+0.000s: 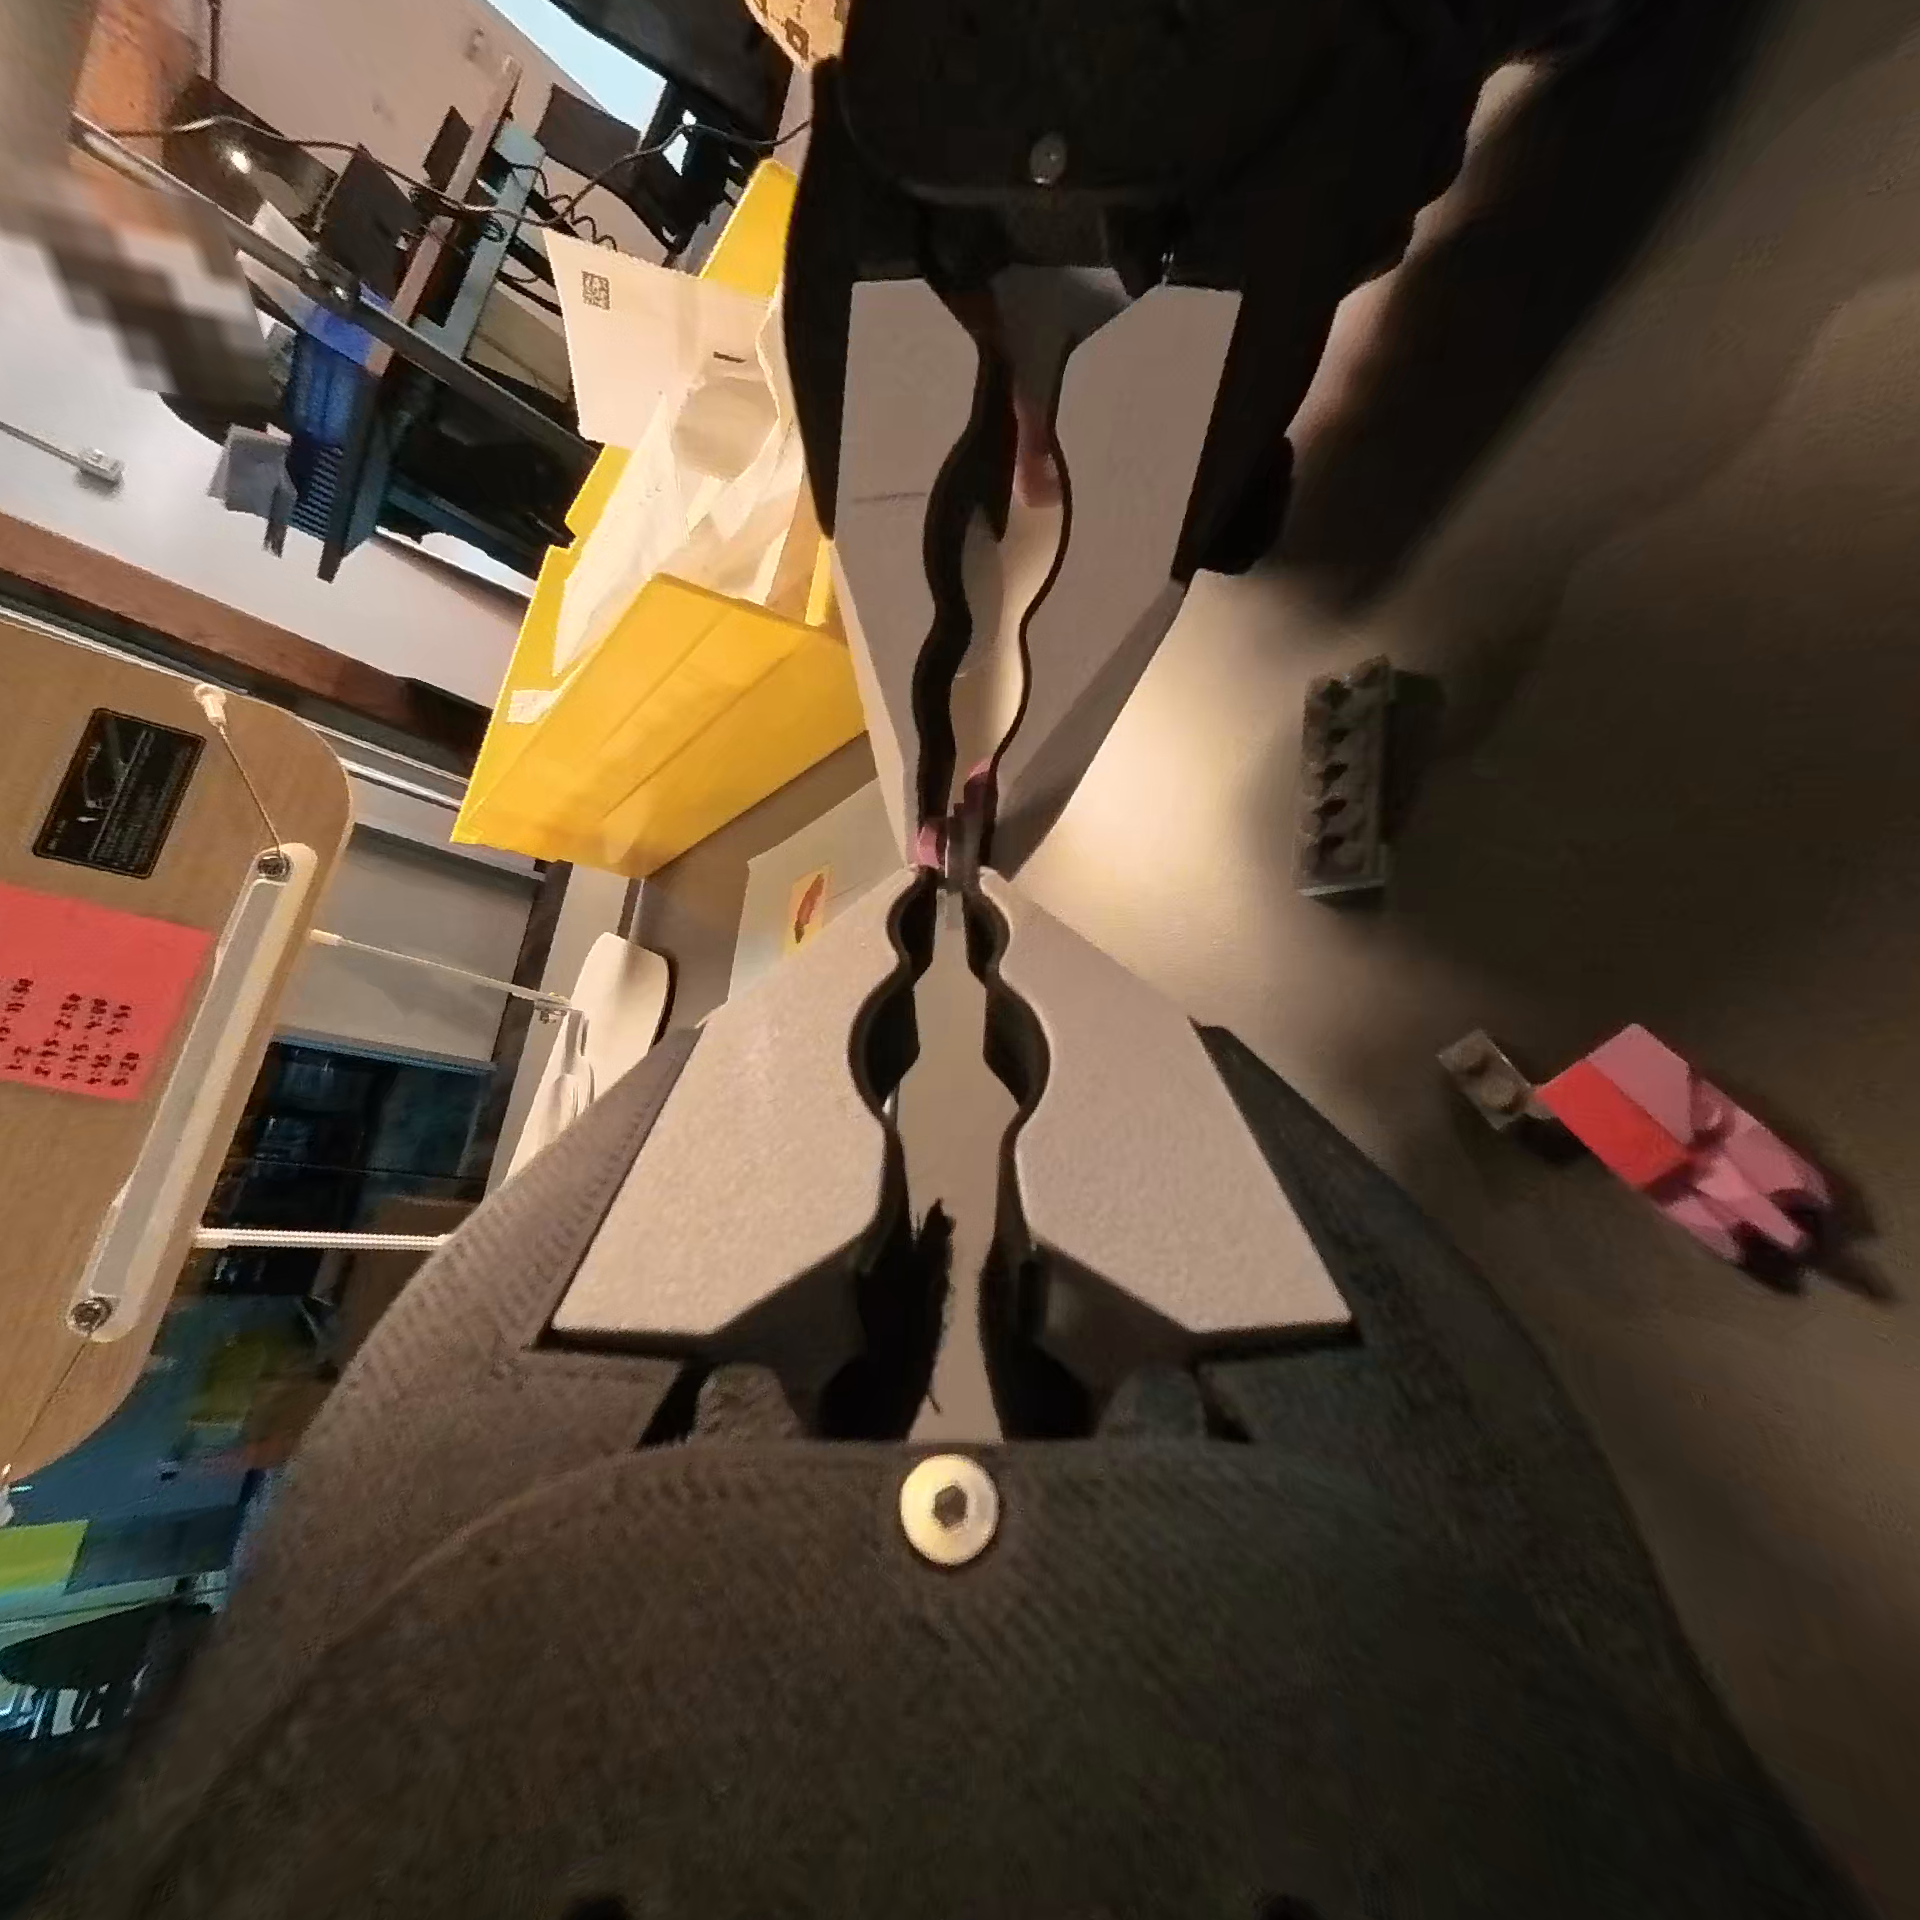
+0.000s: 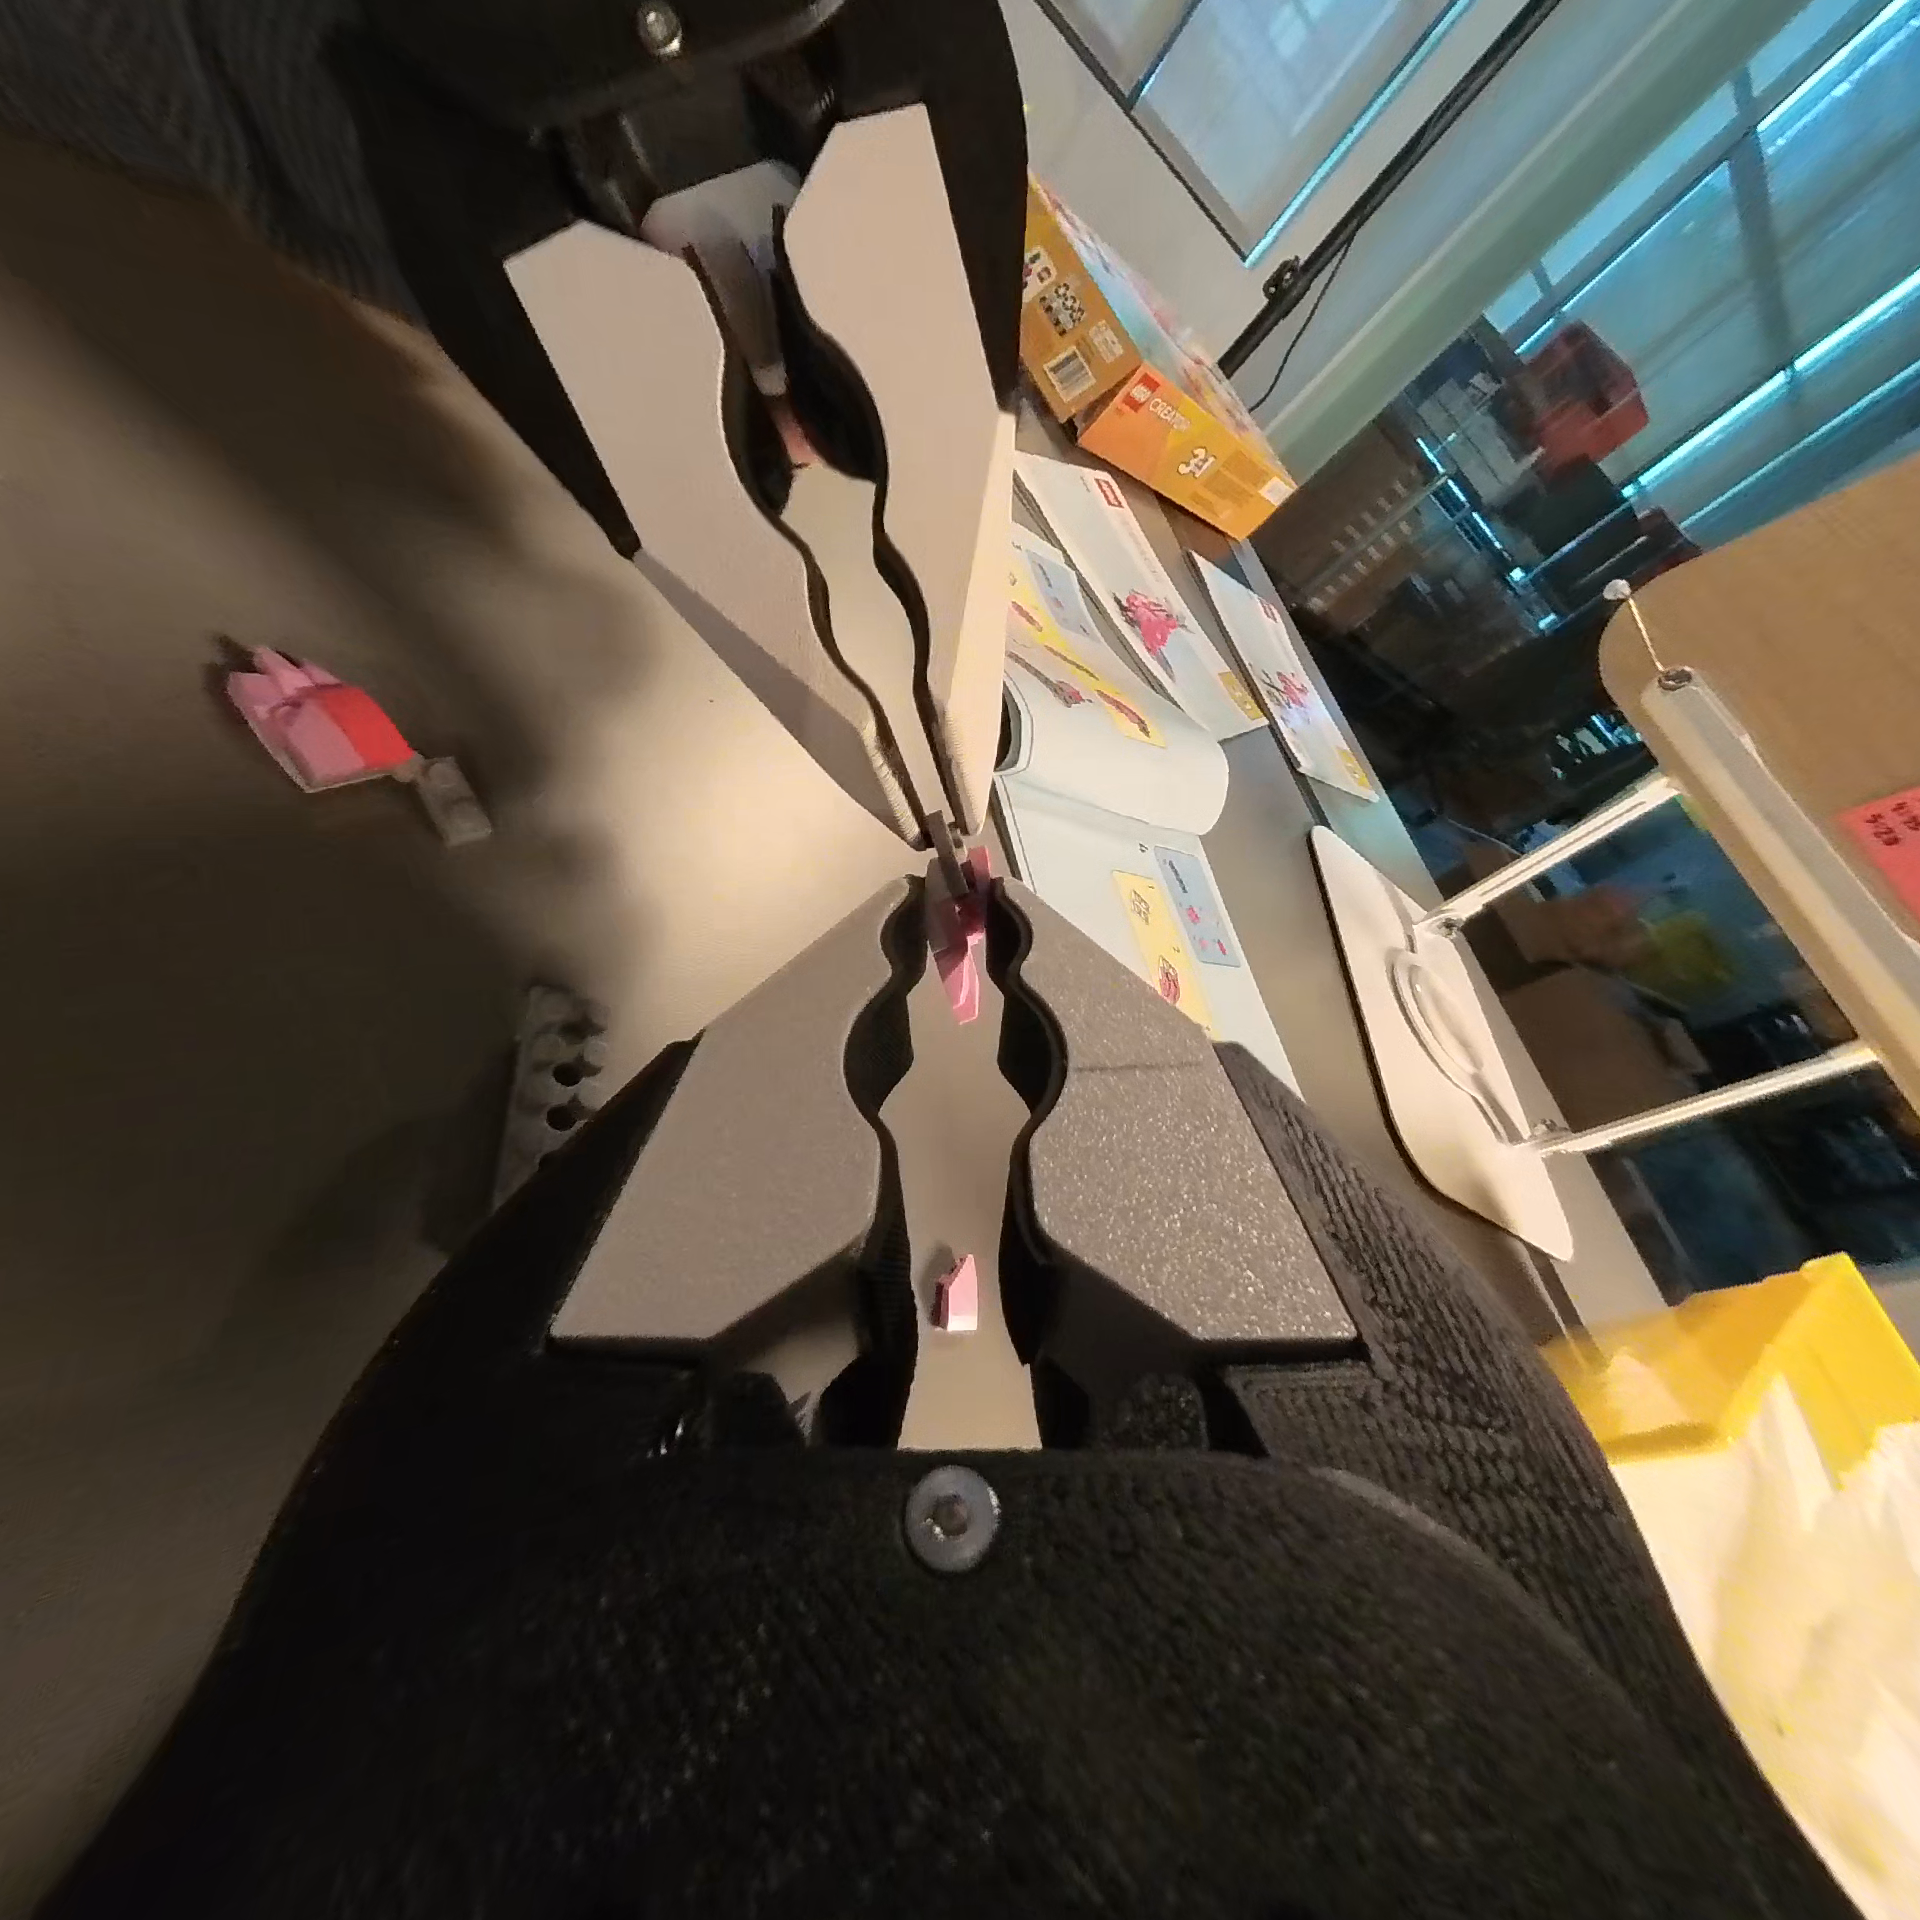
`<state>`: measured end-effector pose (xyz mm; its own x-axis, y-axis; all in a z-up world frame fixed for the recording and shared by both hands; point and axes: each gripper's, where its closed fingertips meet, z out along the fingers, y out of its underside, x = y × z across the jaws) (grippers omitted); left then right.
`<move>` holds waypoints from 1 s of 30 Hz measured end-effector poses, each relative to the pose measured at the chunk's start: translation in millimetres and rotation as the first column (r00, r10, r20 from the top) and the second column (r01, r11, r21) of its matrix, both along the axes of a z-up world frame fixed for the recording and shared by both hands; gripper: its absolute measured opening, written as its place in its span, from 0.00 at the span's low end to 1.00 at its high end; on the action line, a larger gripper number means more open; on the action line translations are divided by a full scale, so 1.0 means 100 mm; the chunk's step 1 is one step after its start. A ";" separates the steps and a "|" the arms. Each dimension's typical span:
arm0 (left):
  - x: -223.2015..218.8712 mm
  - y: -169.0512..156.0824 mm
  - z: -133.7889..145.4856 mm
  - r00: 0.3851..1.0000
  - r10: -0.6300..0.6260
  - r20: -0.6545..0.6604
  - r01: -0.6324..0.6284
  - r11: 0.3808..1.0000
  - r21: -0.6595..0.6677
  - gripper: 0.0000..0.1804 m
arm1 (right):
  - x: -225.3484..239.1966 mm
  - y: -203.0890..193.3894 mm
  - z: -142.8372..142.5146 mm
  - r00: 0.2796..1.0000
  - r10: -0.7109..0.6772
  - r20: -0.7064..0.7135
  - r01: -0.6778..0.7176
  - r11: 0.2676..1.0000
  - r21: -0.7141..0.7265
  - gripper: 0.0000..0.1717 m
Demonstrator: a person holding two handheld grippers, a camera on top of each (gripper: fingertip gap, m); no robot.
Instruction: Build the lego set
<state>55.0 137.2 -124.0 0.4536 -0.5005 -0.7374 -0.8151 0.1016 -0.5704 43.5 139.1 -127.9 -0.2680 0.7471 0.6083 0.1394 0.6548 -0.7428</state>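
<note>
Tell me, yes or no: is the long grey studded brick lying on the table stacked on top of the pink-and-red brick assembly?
No: in the left wrist view the grey studded brick lies alone on the table, apart from the pink-and-red assembly.

A beige tabletop (image 2: 156, 436) under warm light, tall glass windows (image 2: 1662, 208) behind it, dark shelving (image 1: 343, 343) along the wall, and a wooden panel (image 1: 125, 935) nearby.

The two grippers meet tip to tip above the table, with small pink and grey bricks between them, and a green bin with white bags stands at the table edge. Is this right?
Not quite: the bin is yellow, not green, as the left wrist view shows. The rest holds: the left gripper and right gripper meet tip to tip above the table, with the pink brick and grey brick between them.
</note>
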 end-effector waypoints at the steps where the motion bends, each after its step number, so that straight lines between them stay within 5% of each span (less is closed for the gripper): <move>1: 0.00 0.00 0.01 1.000 0.003 0.008 -0.003 1.000 0.001 0.02 | 0.01 0.00 0.00 1.000 0.003 -0.004 -0.003 1.000 0.001 0.05; 15: -0.03 0.05 0.02 0.998 0.048 0.029 -0.049 0.999 0.007 0.02 | -0.02 0.09 0.05 0.992 -0.096 -0.079 0.117 0.931 0.346 0.05; 23: -0.04 0.04 0.07 0.975 0.031 0.221 -0.013 0.997 -0.081 0.18 | 0.00 0.00 0.07 0.999 -0.025 -0.040 0.028 0.997 0.069 0.05; 26: 0.05 0.00 0.12 0.894 0.011 0.447 0.086 0.977 -0.195 0.20 | 0.02 0.01 0.19 0.995 -0.017 -0.097 0.021 0.999 0.036 0.05; 30: 0.07 -0.01 0.21 0.669 0.094 0.738 0.251 0.905 -0.343 0.14 | 0.04 0.01 0.29 0.985 -0.015 -0.171 0.028 0.997 0.074 0.05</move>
